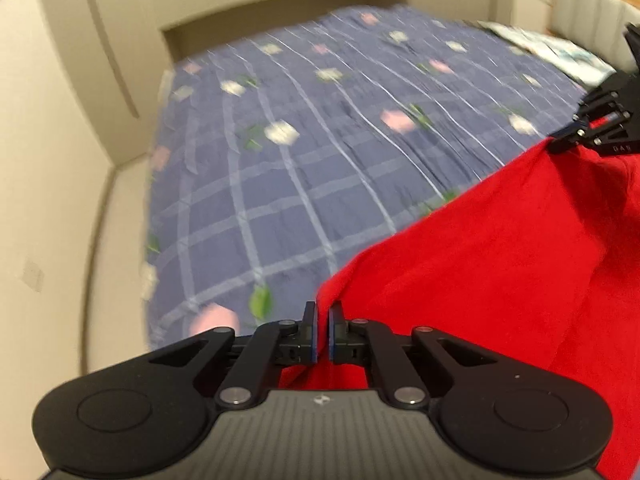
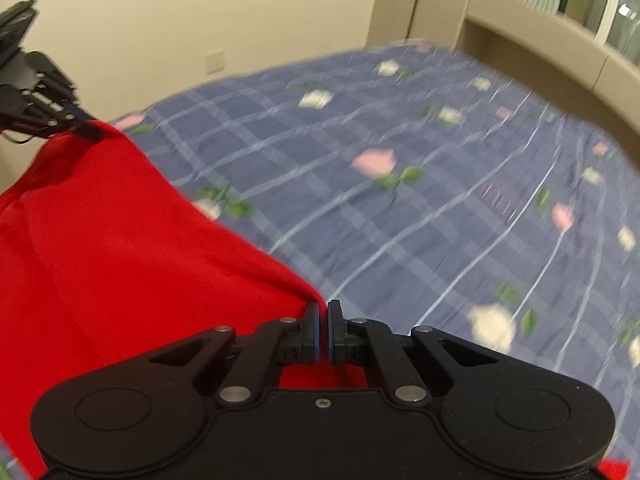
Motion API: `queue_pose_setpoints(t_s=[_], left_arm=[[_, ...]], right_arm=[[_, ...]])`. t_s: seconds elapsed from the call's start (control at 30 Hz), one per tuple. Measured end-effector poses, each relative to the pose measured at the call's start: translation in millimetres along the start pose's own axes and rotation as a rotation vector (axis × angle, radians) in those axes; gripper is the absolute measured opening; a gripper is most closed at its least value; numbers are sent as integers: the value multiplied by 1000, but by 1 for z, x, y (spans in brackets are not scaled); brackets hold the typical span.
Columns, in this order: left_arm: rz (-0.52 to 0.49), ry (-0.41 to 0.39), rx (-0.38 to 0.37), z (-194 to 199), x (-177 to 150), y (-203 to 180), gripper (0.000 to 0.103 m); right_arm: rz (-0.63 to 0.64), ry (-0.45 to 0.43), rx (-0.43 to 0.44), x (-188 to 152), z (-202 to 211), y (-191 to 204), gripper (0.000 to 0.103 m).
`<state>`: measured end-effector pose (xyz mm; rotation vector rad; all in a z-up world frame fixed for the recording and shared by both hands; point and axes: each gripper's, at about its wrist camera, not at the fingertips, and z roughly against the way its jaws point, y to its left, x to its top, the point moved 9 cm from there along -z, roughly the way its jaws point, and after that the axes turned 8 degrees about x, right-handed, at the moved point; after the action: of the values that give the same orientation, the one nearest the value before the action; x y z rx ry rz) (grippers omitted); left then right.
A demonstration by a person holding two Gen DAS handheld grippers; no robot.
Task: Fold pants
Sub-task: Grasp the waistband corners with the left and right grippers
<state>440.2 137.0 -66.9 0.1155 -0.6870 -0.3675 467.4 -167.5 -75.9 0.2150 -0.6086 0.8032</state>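
Pants (image 1: 500,248) — red, lifted above bed (image 1: 300,152), stretched between our tools. Left tool (image 1: 323,330) clamped on one corner; right tool (image 2: 323,330) clamped on other — fabric taut.

I make out only one bit of lettering: pale characters that look like "DAS" on the black body of the right gripper (image 1: 560,142), at the right edge of my left wrist view. It is small and cut off, so I cannot be sure.
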Motion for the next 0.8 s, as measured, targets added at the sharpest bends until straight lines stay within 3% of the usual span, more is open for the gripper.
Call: queue_pose_setpoints(t_s=[0.1, 0.2, 0.3, 0.47, 0.53, 0.57, 0.6, 0.63, 0.67, 0.7, 0.73, 0.77, 0.8], left_arm=[[84, -56, 53, 5, 11, 22, 4], [128, -36, 97, -9, 14, 34, 4], [158, 33, 117, -34, 5, 37, 4], [173, 64, 97, -55, -3, 36, 4], [192, 75, 69, -60, -5, 40, 6], [199, 85, 50, -62, -5, 40, 12], [205, 91, 44, -62, -10, 42, 14], [212, 97, 45, -62, -13, 44, 25], [217, 106, 48, -64, -14, 47, 40], [221, 110, 48, -66, -18, 48, 48], [225, 115, 43, -68, -18, 50, 62], [228, 117, 39, -70, -18, 51, 69], [233, 113, 33, -73, -17, 52, 69]], right_arm=[[11, -65, -68, 26, -1, -10, 2], [7, -81, -113, 44, -18, -19, 2], [6, -24, -119, 48, -53, -24, 2], [-21, 59, -90, 42, -94, -31, 2], [-50, 60, -49, 40, -98, -35, 12], [-62, 58, -32, 41, -100, -36, 17], [-72, 47, -9, 41, -100, -37, 29], [-81, 38, 14, 41, -99, -37, 43], [-89, 30, 35, 43, -99, -37, 50], [-90, 23, 51, 44, -99, -35, 60], [-87, 17, 64, 46, -100, -34, 63], [-81, 12, 78, 49, -102, -33, 63], [-75, 11, 87, 50, -102, -29, 67]])
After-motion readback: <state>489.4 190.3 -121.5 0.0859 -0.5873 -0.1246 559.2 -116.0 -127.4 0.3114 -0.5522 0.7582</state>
